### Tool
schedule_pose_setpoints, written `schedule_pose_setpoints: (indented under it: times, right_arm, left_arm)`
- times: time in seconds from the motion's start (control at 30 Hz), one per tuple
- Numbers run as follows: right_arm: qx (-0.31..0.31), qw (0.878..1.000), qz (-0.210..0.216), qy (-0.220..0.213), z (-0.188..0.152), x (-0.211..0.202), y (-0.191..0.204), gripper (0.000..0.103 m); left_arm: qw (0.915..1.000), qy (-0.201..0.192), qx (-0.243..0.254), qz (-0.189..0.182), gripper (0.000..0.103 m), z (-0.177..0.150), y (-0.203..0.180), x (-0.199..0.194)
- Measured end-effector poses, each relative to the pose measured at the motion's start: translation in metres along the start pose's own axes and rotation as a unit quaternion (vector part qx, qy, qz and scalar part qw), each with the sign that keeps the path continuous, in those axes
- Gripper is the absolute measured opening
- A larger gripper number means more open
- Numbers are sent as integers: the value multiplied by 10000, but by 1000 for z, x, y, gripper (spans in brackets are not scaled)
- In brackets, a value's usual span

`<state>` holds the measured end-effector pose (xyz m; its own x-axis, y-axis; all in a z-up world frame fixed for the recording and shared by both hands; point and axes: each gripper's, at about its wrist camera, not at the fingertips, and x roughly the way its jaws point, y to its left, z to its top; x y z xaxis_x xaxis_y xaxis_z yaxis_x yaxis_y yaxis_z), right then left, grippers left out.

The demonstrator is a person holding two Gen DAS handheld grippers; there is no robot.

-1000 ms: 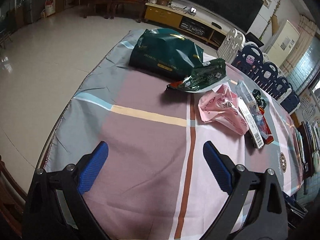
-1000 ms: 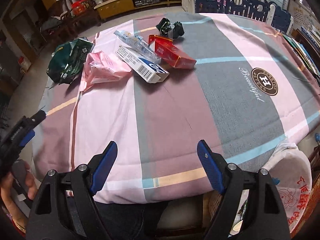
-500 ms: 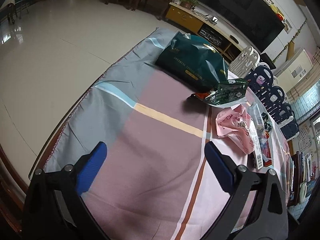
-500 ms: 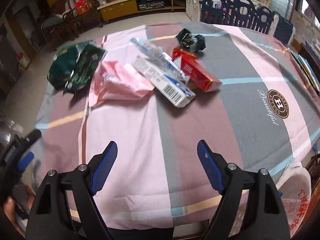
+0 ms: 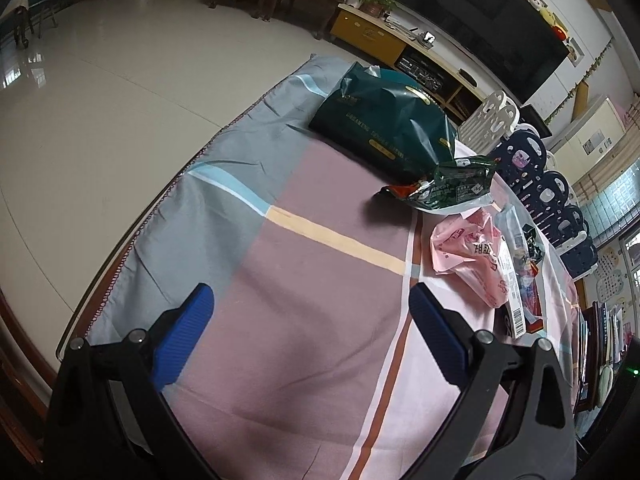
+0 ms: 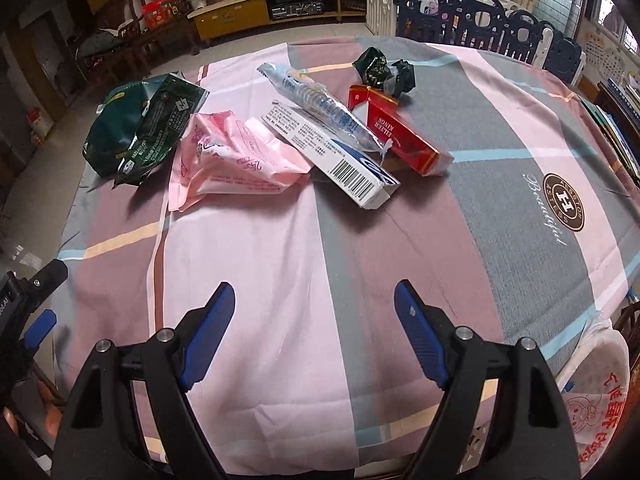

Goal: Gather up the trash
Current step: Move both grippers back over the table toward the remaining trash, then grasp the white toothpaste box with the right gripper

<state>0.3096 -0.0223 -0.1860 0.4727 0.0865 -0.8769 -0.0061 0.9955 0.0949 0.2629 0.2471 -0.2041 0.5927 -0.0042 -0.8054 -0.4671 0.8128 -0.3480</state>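
Both my left tongs (image 5: 310, 320) and my right tongs (image 6: 314, 316) hang spread apart and empty above the cloth-covered bench (image 6: 280, 280). The trash lies ahead in a cluster: a green bag (image 6: 120, 128), a pink wrapper (image 6: 228, 160), a white barcode box (image 6: 332, 160) and a red carton (image 6: 404, 140), with a clear wrapper (image 6: 320, 108) across the boxes.

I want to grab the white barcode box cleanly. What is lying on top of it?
A crinkled clear plastic wrapper lies along the white barcode box, its tail reaching the red carton beside it. Whatever is under the box is hidden.
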Motion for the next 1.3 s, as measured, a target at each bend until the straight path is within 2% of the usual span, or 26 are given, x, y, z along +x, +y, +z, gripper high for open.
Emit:
schedule_pose_setpoints:
  times: [0.27,0.43,0.57,0.7,0.8,0.93,1.07,1.13,1.17,1.23,1.3]
  right_arm:
    - [83,9999,-84,-54,3,2,-9,80]
    - [152,9994,-177,-238,13,-1,-19,80]
    - [202,9967,-234,-751,34,-11,-33,80]
    - [195,9924,-385,-1148,62,-14,-44,80]
    - [2,9932,-365,-1109,86,-1,-43,80]
    - [-407,9937,-549,-889,110,30,-33,80]
    - [-834,9936,-611,-459,120,66,-25,79]
    - [-777,9958,-339,-349,118,73,-27,47]
    - [-765,9953,-348,-476,115,70,-27,43]
    - [-790,9952,-102,-561,109,62,-27,11]
    - [-756,9961,187,-426,101,55,-27,6]
  left_arm:
    - [10000,10,-4,16,98,0,0,1]
    - [10000,4,-7,12,98,0,0,1]
    - [10000,-51,-68,-38,98,0,3,-1]
    - [9989,-383,-247,-110,98,2,8,-12]
    - [9992,-259,-258,-138,98,3,8,-8]
    - [9997,-200,-134,-76,98,2,4,-5]
    - [9998,-193,-19,-21,98,2,1,-5]
    - [9998,-172,-52,0,98,2,3,-4]
    - [9998,-166,-81,-4,98,3,4,-4]
    - [9998,-135,-113,-13,98,3,4,-3]
    - [9999,-114,-77,-9,98,2,3,-2]
